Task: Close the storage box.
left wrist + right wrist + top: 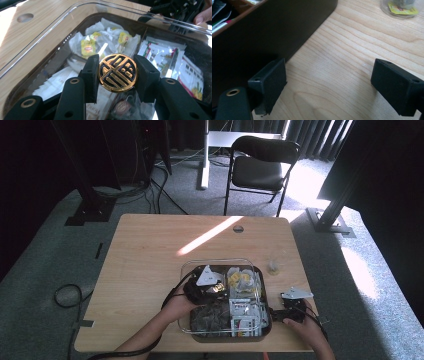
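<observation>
Lid (50, 37), clear, stiff and slippery, is best held by its gold knob (117, 72), which the left gripper (117, 75) jaws clamp; right gripper (328, 87) jaws stand open over the surface (352, 50).

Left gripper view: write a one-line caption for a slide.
Left tool clamps the gold knob of a clear lid over a box of tea bags.

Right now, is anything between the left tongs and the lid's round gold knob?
No. The left tongs are already shut on the gold knob of the clear lid, one finger on each side, with nothing in between. The tea bags lie underneath the lid.
</observation>
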Available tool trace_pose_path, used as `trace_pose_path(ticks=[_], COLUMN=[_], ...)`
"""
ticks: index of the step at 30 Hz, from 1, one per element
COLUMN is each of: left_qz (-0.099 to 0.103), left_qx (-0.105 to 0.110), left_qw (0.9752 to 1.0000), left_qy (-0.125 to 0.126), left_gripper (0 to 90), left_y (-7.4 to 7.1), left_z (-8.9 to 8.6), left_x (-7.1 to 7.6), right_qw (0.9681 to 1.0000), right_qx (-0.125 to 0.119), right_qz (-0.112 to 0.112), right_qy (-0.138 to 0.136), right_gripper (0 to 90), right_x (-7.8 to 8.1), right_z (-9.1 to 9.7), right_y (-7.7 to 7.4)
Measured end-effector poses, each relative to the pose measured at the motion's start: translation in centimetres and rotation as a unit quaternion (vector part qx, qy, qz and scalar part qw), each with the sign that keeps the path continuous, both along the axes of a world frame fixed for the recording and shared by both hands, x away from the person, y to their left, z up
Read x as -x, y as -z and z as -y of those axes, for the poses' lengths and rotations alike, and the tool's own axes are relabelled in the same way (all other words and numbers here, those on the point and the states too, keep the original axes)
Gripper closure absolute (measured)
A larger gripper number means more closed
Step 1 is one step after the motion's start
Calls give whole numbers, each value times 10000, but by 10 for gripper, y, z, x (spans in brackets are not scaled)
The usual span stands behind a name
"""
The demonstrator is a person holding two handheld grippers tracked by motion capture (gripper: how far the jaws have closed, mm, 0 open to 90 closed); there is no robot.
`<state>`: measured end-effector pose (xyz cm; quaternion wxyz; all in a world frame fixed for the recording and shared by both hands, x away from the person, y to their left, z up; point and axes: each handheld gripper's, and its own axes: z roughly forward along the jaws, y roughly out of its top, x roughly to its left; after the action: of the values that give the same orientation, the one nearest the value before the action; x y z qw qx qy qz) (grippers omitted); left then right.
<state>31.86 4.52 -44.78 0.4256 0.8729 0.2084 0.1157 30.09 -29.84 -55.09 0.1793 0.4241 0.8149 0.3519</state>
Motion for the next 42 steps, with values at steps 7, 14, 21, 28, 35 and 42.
trace_pose_path(ticks=[7, 14, 21, 28, 35, 42], left_qz=[-41, -89, -74, -157, -56, -161], left_qx=[-52, -116, -158, -208, -314, -235], left_qw=[9999, 9998, 9998, 9995, 9994, 9995], left_qy=[95, 157, 113, 198, 113, 156], left_gripper=[587, 587, 587, 587, 587, 586], left_y=[6, 19, 23, 27, 31, 32], left_z=[12, 23, 30, 37, 37, 36], left_x=[0, -2, -5, -4, -3, -5], right_qw=[10000, 10000, 10000, 10000, 10000, 10000], right_qx=[0, 1, 2, 0, -2, -2], right_qz=[1, 1, 2, 1, -4, -4], right_qy=[-1, -3, -2, -2, 0, 0], right_gripper=[123, 124, 124, 124, 124, 123], right_x=[0, 0, 0, 0, 0, 0], right_z=[0, 0, 0, 0, 0, 0], right_y=[0, 0, 0, 0, 0, 0])
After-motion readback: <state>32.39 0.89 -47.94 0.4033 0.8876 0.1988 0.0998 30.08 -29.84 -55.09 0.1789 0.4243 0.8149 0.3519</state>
